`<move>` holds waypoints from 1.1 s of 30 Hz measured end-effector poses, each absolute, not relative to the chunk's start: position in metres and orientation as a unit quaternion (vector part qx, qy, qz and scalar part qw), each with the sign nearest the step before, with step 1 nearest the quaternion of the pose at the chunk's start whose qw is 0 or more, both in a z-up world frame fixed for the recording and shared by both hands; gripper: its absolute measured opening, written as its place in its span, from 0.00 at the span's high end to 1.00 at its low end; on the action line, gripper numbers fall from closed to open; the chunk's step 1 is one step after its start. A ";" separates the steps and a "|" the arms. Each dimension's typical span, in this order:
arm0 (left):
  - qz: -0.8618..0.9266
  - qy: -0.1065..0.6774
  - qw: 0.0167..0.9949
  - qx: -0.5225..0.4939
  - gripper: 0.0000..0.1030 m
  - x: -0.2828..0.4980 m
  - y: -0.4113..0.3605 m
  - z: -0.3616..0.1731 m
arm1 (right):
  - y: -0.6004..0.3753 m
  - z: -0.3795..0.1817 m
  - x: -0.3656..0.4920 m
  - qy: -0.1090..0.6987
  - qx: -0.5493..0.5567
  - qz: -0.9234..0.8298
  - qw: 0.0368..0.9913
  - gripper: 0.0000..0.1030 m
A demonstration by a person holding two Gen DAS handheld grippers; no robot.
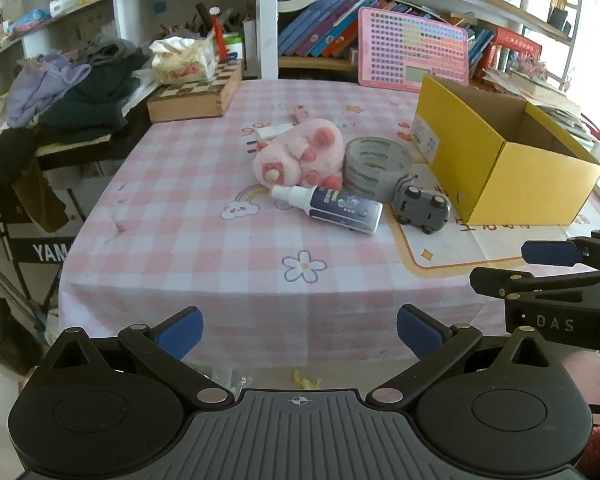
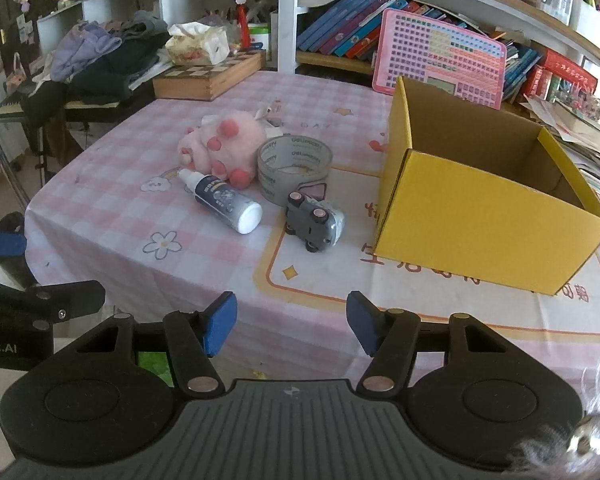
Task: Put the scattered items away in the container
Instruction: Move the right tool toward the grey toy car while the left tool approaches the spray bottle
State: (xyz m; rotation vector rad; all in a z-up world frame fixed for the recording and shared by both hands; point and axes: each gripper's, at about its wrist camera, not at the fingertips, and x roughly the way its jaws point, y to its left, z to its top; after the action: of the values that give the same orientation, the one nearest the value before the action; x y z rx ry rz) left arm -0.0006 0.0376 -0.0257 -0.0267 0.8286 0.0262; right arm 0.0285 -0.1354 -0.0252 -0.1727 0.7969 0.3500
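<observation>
A yellow cardboard box stands open and empty at the table's right. To its left lie a pink plush toy, a roll of clear tape, a white-and-blue spray bottle on its side, and a grey toy car on its side. A small white charger lies behind the plush. My left gripper is open and empty at the table's front edge. My right gripper is open and empty, also near the front edge.
A pink checked cloth covers the table. A wooden chess box with a tissue pack stands at the back left, a pink keyboard toy at the back, with bookshelves behind. Clothes pile on a keyboard stand to the left.
</observation>
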 end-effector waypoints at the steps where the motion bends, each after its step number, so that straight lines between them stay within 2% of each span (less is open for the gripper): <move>1: 0.014 0.403 0.915 -0.013 0.00 0.002 0.038 -0.026 | -0.135 -0.026 0.031 0.386 -0.085 0.171 0.902 0.43; 17: 0.014 0.413 0.910 0.020 0.00 0.046 0.031 -0.035 | -0.134 -0.033 0.080 0.390 -0.091 0.190 0.896 0.45; 24: 0.046 0.395 0.917 0.009 0.00 0.066 0.041 -0.031 | -0.131 -0.036 0.098 0.388 -0.100 0.199 0.894 0.46; 33: 0.031 0.416 0.909 -0.008 0.00 0.100 0.038 -0.042 | -0.125 -0.038 0.115 0.364 -0.136 0.216 0.896 0.50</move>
State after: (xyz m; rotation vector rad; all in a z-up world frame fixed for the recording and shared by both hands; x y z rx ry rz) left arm 0.1000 0.0384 -0.0415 -0.0163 0.8575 0.0647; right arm 0.1155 -0.1248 -0.0380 -0.2814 0.7555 0.4474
